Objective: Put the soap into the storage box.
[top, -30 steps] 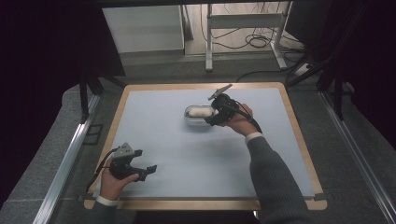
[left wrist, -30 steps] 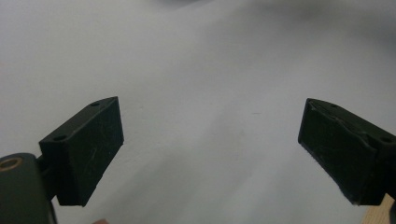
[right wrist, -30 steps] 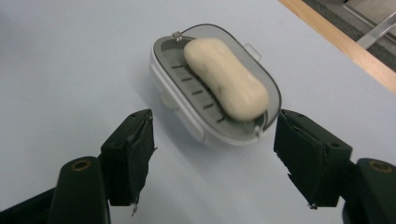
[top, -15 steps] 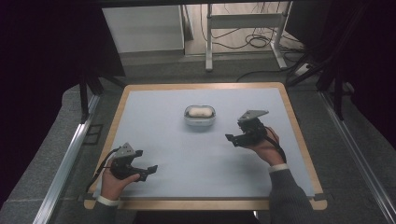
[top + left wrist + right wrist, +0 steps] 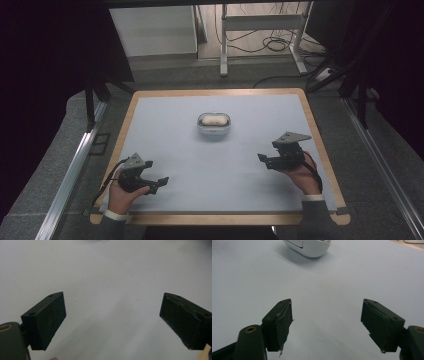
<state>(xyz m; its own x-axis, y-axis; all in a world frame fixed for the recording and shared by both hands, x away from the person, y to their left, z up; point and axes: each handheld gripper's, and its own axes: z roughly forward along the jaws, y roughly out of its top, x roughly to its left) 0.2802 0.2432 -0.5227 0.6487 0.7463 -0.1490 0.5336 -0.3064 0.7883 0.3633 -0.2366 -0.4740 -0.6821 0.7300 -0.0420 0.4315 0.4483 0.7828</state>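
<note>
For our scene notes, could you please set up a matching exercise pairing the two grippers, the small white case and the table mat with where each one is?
Things:
1. left black two-jaw gripper
2. right black two-jaw gripper
3. small white rounded plastic case
4. pale blue table mat

Places or states:
A. lies inside the wooden frame
B. open, near the mat's right edge
C. sits alone toward the mat's far middle
D. open, near the mat's front left corner

Pairs: 1-D, 2-B, 3-C, 4-A
</note>
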